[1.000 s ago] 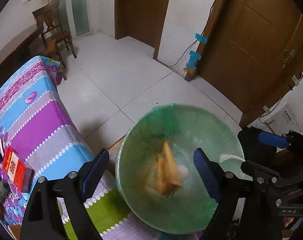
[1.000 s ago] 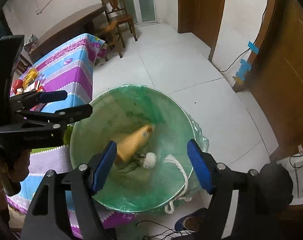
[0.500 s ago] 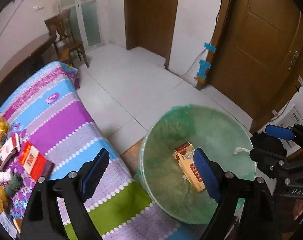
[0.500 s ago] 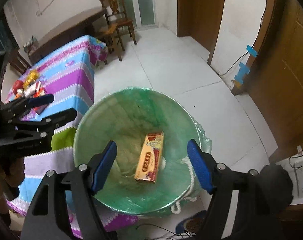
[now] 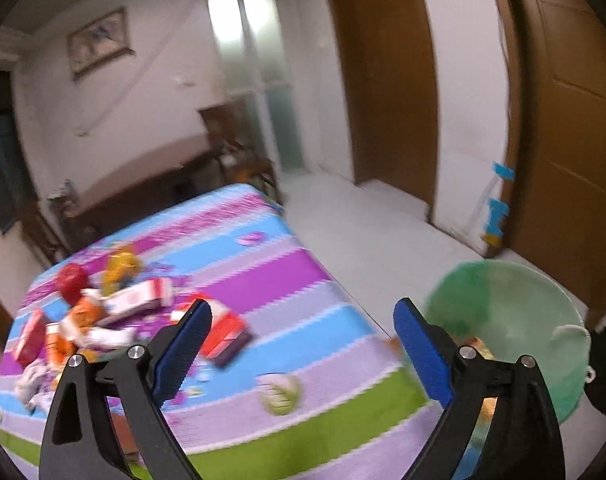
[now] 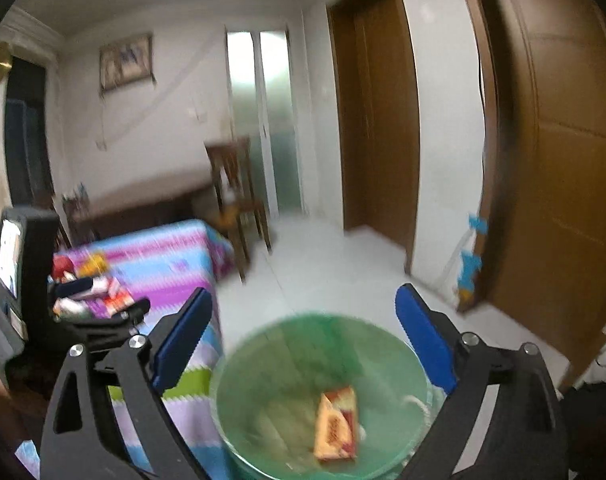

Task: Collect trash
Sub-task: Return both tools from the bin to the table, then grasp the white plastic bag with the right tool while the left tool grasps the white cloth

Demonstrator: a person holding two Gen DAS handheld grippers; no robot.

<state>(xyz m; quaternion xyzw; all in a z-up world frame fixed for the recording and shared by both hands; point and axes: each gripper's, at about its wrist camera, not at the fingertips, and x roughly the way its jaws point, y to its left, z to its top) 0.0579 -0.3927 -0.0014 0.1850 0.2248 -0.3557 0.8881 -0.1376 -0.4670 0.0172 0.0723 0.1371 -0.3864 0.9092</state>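
Trash waits on the table [image 5: 311,296].
Both grippers, left [image 5: 303,344] and right [image 6: 303,340], are wide apart and empty, ready to grab more for the bin [image 6: 263,344].

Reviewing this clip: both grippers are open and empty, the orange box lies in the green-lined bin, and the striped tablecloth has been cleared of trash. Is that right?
Not quite. The left wrist view shows the striped tablecloth still littered with a pile of trash at its far end. The rest holds: left gripper and right gripper are open and empty, and the orange box lies in the bin.

Yellow-red carton [image 6: 336,428] lies flat inside the green-lined bin [image 6: 263,344] at six o'clock; wrappers [image 5: 103,320] heaped at nine.
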